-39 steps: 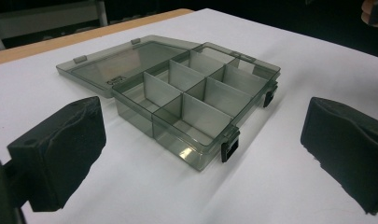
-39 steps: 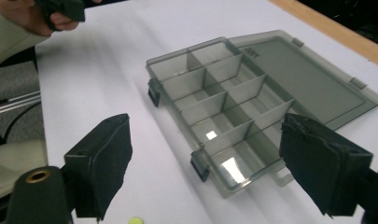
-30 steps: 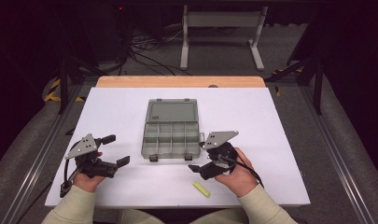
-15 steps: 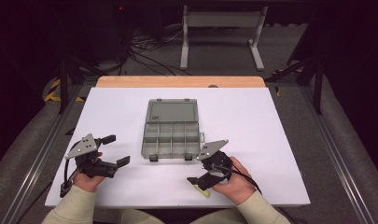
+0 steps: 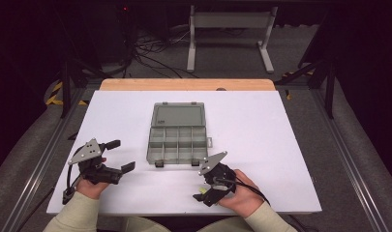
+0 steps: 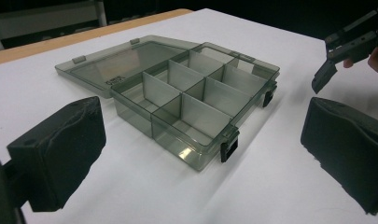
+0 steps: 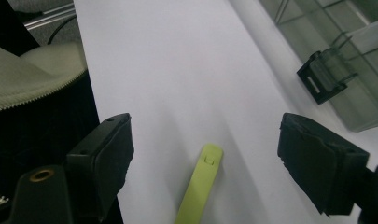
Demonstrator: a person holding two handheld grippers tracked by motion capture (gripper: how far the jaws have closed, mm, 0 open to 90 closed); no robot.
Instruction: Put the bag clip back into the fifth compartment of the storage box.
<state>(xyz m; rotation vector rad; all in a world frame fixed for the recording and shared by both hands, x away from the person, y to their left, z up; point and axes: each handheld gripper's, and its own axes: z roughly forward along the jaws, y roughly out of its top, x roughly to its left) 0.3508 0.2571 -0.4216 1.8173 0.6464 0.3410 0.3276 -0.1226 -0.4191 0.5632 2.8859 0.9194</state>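
Observation:
A smoke-grey clear compartment box point(image 5: 177, 145) lies open in the middle of the white table point(image 5: 280, 145), its lid flat on the far side and its cells empty. The left gripper view has the box point(image 6: 191, 102) just ahead. My left gripper point(image 5: 122, 155) rests at the front left with its jaws wide apart and nothing between them point(image 6: 203, 128). My right gripper point(image 5: 203, 192) hangs low near the front edge, tilted down and open. A yellow-green plastic strip point(image 7: 200, 186) lies flat on the table between its jaws point(image 7: 210, 140), untouched by either pad.
A black latch point(image 7: 323, 77) on the box's front wall sits to the right of the strip. A wooden band point(image 5: 184, 84) runs along the table's far edge, with a metal stand point(image 5: 230, 29) and cables on the floor behind. A pale sleeve point(image 7: 32, 74) lies beyond the table's near edge.
My right gripper has sunk and shifted toward the front edge, coming down over the yellow-green strip and covering it in the high view. The left gripper has kept still.

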